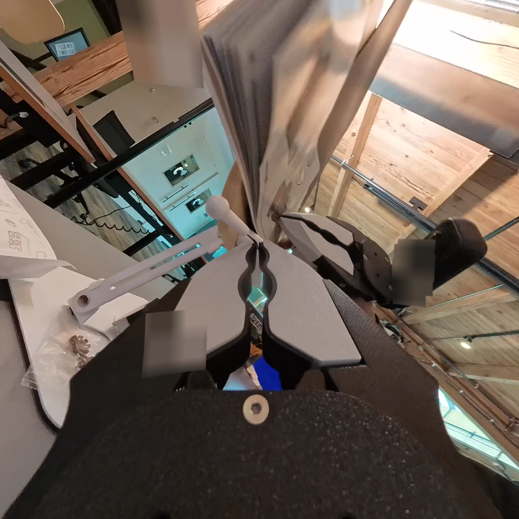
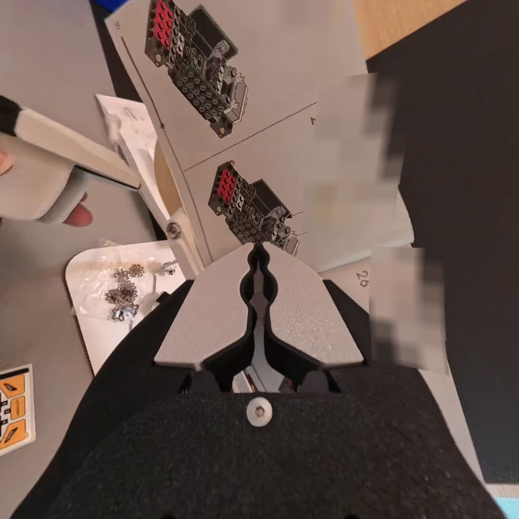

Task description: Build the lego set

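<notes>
Right tool (image 2: 259,245) closed on booklet page (image 2: 252,157) (left (image 1: 259,243) likewise)

Instruction booklet (image 2: 252,134) open, upper centre of right wrist frame; pages show dark brick model with red plate. Left wrist frame: its pages (image 1: 280,112) fanned, blurred, upper centre. Clear bag of dark gears (image 2: 123,292) on white tray (image 2: 84,337), centre left.

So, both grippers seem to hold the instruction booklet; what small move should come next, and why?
Probably lower the instruction booklet and lay its open page flat on the grey table. The left gripper and the right gripper are both shut on its pages, which fan upward and look blurred in the left wrist view, so a step is hard to read.
</notes>
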{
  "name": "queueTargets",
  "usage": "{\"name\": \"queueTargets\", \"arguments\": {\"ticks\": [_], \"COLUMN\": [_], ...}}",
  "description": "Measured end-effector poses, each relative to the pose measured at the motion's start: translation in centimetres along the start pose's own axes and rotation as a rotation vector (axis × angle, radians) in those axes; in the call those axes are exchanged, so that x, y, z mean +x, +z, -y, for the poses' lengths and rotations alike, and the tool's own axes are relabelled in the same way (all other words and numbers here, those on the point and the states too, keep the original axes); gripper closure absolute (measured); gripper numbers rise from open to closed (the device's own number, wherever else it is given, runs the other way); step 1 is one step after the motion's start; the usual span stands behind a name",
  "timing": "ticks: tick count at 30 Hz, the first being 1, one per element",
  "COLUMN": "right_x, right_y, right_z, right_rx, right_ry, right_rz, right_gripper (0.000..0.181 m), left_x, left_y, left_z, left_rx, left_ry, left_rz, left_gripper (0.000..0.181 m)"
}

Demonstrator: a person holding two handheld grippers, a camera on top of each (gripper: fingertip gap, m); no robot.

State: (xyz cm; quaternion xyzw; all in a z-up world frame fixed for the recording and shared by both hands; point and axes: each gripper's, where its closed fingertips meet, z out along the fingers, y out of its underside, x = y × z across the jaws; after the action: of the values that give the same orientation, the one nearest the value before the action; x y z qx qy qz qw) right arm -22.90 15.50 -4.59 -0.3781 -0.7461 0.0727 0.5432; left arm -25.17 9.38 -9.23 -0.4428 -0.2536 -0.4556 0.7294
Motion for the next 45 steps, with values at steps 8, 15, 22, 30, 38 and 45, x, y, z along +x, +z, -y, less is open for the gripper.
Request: {"name": "queueTargets", "arguments": {"ticks": [8,15,22,30,38,45], "right_x": [0.2,0.4,0.3,0.3,0.7,-0.5], "right_y": [0.5,0.6,0.6,0.3,-3.1,-1.1], "right_z": [0.2,0.3,0.4,0.4,-0.4,-2.5], "right_rx": [0.013,0.032,0.054,0.115,0.248,0.104], "right_ry": [0.149,0.193,0.235,0.355,0.463,0.272], "right_rz": [-0.015,-0.039,-0.007,0.039,0.051,-0.02], "right_gripper": [0.181,0.181,0.181,0.181,0.181,0.181], "left_x": [0.9,2.2,3.0,2.5,2.3,2.2], "left_y": [0.1,1.5,4.5,6.1,6.1,6.3], "left_z": [0.1,0.7,0.0,-1.9,-1.9,-2.1], "left_rx": [0.036,-0.068,-0.427,-0.687,-0.71,-0.721], "left_ry": [0.243,0.682,1.168,1.44,1.443,1.52], "left_rz": [0.093,0.21,0.26,0.301,0.298,0.304], "left_gripper": [0.18,0.179,0.179,0.18,0.18,0.18]}}
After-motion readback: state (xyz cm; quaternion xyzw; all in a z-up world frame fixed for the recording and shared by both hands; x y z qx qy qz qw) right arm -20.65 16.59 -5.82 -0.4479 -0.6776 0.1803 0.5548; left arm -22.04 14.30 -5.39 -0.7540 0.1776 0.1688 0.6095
